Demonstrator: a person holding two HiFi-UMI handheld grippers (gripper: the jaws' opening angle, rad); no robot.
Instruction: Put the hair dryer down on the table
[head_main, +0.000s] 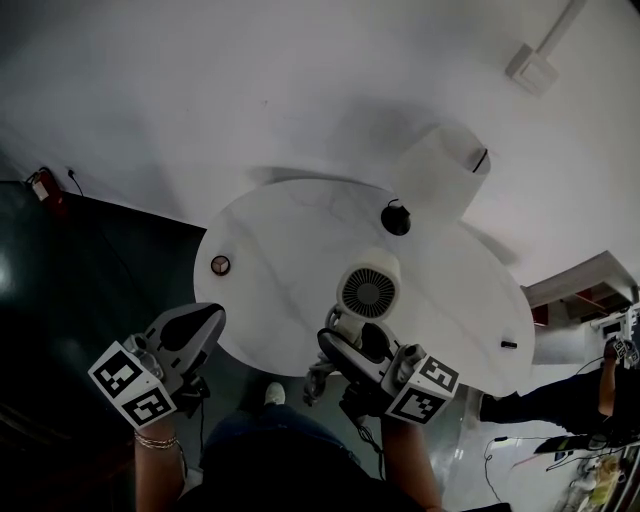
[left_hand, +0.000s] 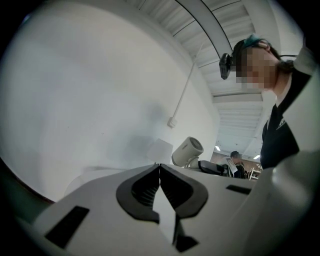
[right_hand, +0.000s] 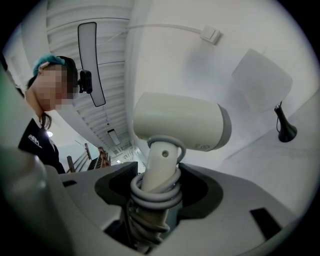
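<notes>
The handle of the cream-white plastic hair dryer is clamped between the dark ribbed pads of the right claw, and a pale grey cord is wound in smooth coils round that handle just where the jaws close on it. The rounded barrel is carried beyond the jaw tips. A small round mark is seen near its grey end band but is too small to be read. In the head view the circular slotted grille of the hair dryer is turned towards the camera, over the near part of the round white marble-patterned desk. Black-and-white square markers are borne on the cube of the right claw. The left claw is closed on nothing, its grooved pads pressed together, and is held off the desk's near edge. A small black cone-shaped object is set farther back on the desk
</notes>
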